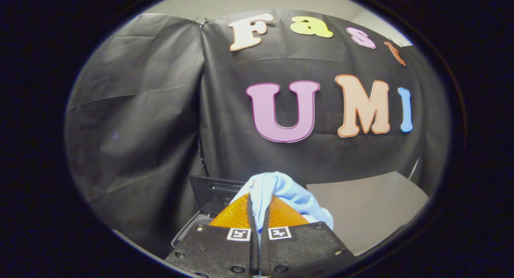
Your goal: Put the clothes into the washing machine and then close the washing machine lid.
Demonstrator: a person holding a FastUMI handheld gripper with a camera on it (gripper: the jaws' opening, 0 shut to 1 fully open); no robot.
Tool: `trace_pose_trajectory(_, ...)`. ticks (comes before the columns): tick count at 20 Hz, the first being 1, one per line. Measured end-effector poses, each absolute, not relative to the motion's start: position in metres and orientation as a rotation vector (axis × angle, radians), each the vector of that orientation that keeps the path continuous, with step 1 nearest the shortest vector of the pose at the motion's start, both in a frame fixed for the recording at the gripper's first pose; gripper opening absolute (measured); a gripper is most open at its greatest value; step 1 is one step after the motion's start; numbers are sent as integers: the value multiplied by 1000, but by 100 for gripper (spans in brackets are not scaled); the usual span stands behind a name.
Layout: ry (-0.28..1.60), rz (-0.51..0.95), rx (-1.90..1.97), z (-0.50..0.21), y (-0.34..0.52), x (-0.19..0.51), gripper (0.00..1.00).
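Observation:
My gripper (259,211) is shut on a light blue garment (281,189), which bunches up over the fingertips and drapes to the right of them. Both fingers press on a fold of the cloth between them. Below and beyond the left finger I see a dark raised panel (215,189), apparently the open lid of the washing machine, with a pale rim of the machine (188,227) beneath it. The machine's inside is hidden behind the fingers and the garment.
A grey table top (369,205) stretches to the right of the fingers. The black cloth wall (160,109) closes off the back and the left side, close behind the machine.

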State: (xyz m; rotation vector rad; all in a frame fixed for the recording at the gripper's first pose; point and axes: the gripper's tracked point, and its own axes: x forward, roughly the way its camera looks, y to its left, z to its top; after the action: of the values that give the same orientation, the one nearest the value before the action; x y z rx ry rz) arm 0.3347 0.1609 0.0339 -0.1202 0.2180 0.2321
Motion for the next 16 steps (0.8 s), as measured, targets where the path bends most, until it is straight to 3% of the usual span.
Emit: trace_pose_trajectory(16,484,282,-154,-195,223,370,2)
